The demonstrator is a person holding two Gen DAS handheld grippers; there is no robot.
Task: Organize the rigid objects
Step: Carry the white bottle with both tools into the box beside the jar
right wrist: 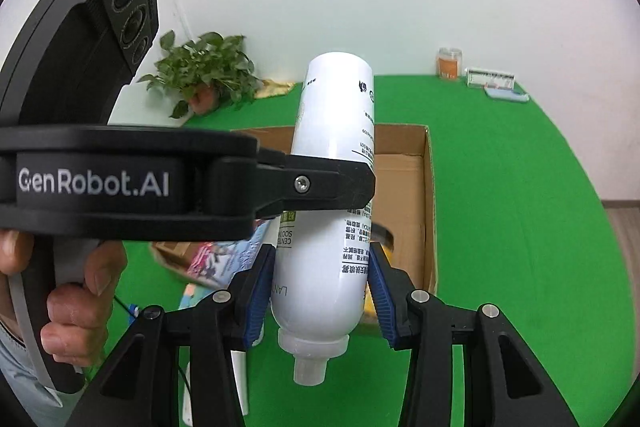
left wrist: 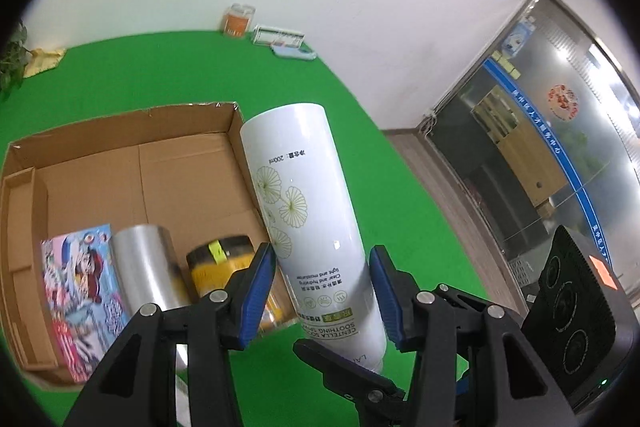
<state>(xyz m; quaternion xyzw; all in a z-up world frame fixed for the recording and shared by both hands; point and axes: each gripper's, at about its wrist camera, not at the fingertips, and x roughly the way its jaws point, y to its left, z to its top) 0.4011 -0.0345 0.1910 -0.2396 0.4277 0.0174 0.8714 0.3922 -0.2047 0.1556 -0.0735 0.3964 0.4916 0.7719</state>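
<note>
A white spray bottle [left wrist: 304, 211] with a leaf print is held upside down above the green table, beside an open cardboard box [left wrist: 132, 163]. My left gripper [left wrist: 322, 267] is around it with its jaws spread; in the right wrist view a left finger lies across the bottle [right wrist: 332, 163]. My right gripper [right wrist: 322, 279] is shut on the bottle's lower body, its nozzle pointing down. The box holds a colourful carton [left wrist: 82, 299], a clear film roll [left wrist: 148, 267] and a yellow jar with a black lid [left wrist: 224, 263].
A potted plant [right wrist: 204, 75] and a yellow cloth [left wrist: 44, 61] stand at the table's back. An orange jar [left wrist: 238, 21], a clear holder [left wrist: 278, 37] and a blue case [left wrist: 294, 53] sit at the far edge. A glass door [left wrist: 540, 155] is to the right.
</note>
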